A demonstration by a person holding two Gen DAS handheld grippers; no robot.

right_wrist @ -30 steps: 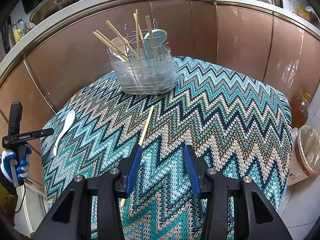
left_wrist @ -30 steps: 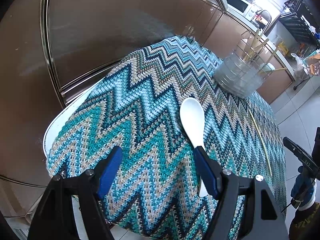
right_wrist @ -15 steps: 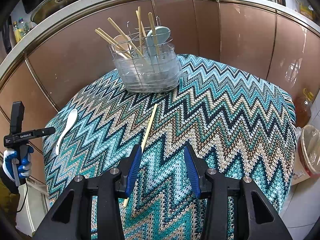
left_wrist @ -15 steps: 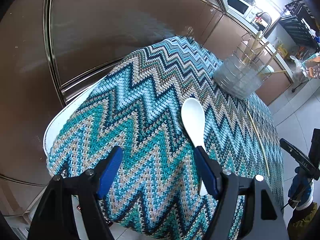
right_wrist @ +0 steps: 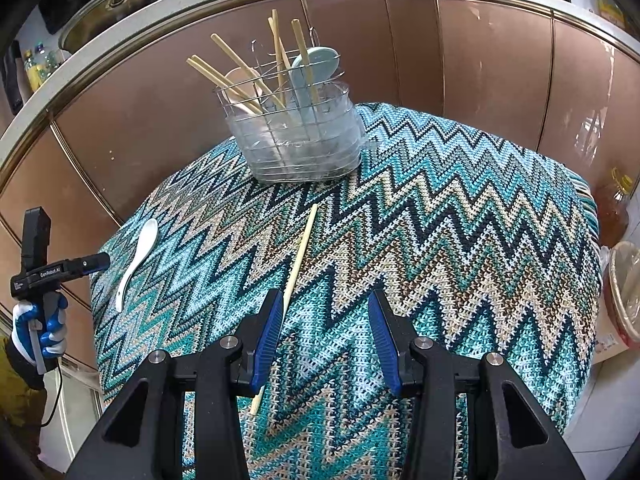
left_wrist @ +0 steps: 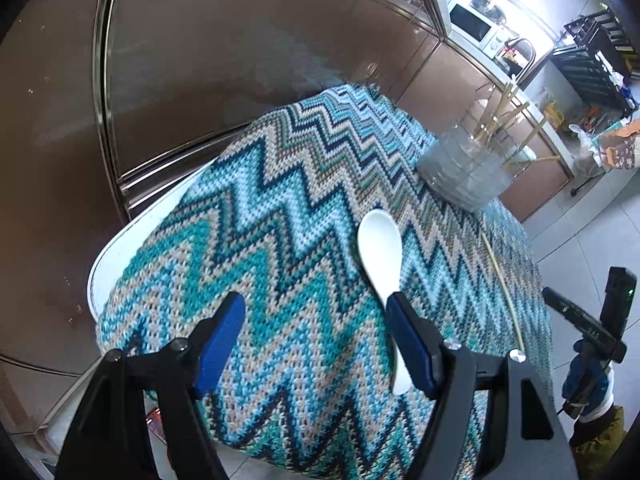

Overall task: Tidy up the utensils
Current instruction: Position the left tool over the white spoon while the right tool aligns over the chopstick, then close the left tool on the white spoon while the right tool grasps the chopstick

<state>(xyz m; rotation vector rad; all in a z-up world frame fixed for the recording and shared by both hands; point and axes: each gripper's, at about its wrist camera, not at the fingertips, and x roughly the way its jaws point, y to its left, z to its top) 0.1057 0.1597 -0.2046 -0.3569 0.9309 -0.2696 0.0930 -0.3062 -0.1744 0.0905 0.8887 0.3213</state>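
A white spoon [left_wrist: 378, 252] lies on the zigzag-knit cloth [left_wrist: 280, 208]. Its handle runs under the right finger of my left gripper [left_wrist: 316, 304], which hovers open with only cloth between its fingers. In the right wrist view the spoon [right_wrist: 138, 258] is at the table's left edge, near a gloved hand [right_wrist: 36, 320]. A single wooden chopstick [right_wrist: 302, 248] lies mid-table, and its near end passes under the left finger of my right gripper [right_wrist: 325, 300], which is partly open and holds nothing. A clear wire utensil holder [right_wrist: 296, 140] at the back holds several chopsticks and two spoons.
Brown cabinet fronts [right_wrist: 480, 80] curve close behind the table. An oil bottle [right_wrist: 616, 208] and a lined bin [right_wrist: 628, 292] stand on the floor to the right. The white table rim [left_wrist: 120, 248] shows at the left, where the cloth hangs over the edges.
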